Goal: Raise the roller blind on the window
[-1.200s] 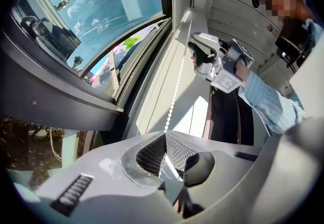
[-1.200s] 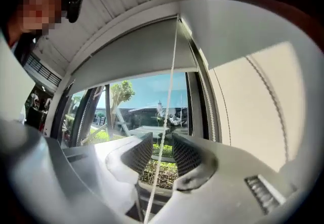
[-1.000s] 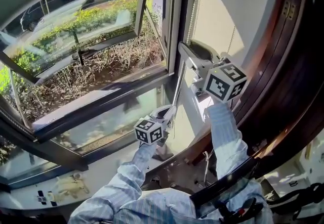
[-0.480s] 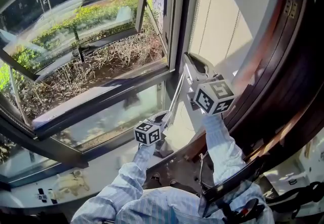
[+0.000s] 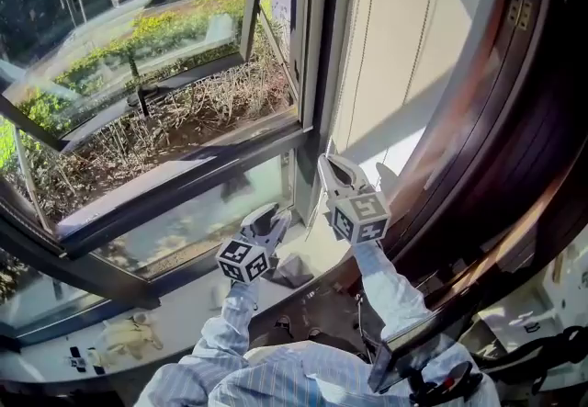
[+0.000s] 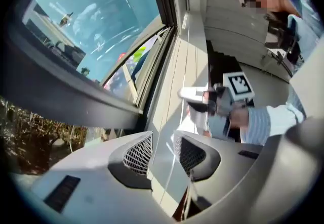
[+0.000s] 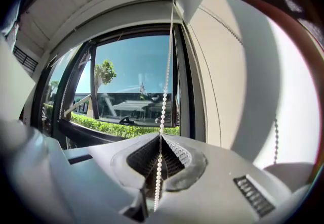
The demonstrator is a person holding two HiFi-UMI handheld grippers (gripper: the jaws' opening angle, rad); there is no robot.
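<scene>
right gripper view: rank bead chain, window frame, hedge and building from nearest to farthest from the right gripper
1. bead chain: centre, clamped between the jaws of the right gripper.
2. window frame: just behind the chain, slightly right.
3. hedge: outside the glass, low left.
4. building: beyond the hedge, centre left.

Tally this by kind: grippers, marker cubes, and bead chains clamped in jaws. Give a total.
Grippers: 2, left gripper and right gripper
Marker cubes: 2
Bead chain clamped in jaws: 1
Total: 5
</scene>
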